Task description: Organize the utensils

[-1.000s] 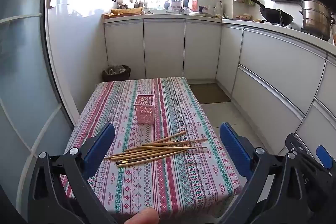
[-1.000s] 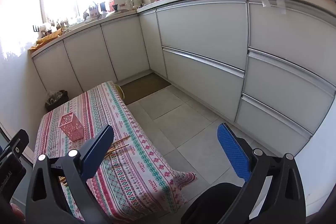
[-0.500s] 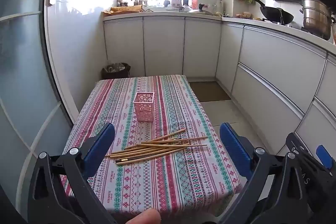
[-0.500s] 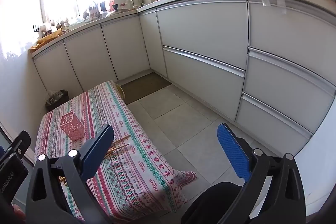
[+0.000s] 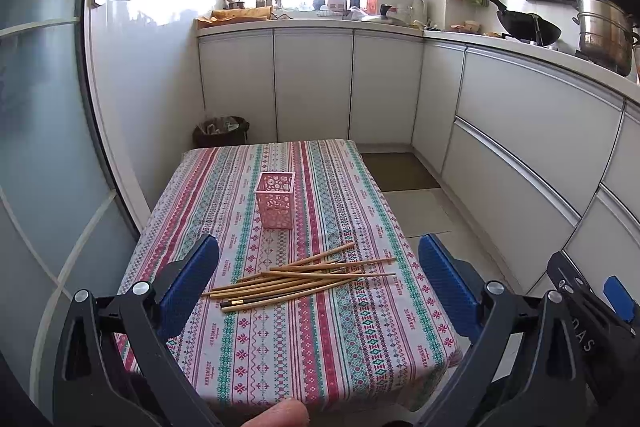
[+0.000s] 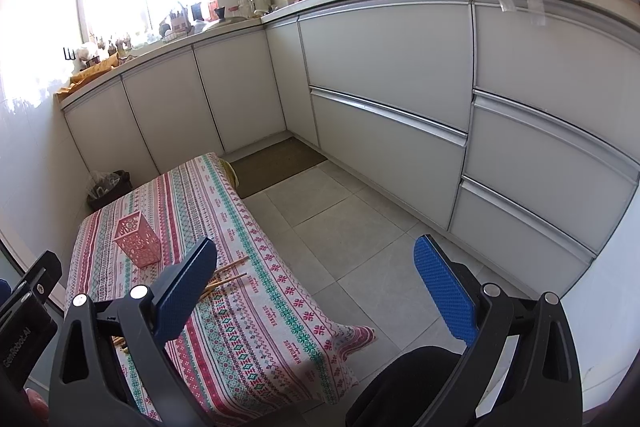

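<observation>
Several wooden chopsticks lie in a loose pile on the striped tablecloth, near its front half. A pink perforated holder stands upright behind them, empty as far as I can see. My left gripper is open and empty, held above the near end of the table and short of the pile. My right gripper is open and empty, off the table's right side over the floor. The right wrist view shows the holder and a few chopstick ends partly hidden by its left finger.
White cabinets run along the back and right walls, with a wok and a steel pot on the counter. A dark bin stands behind the table. A glass door is at the left. Tiled floor lies right of the table.
The left wrist view has tilted up slightly, so the table, holder and chopsticks sit a little lower in frame. The right gripper has not moved. Both stay open.
</observation>
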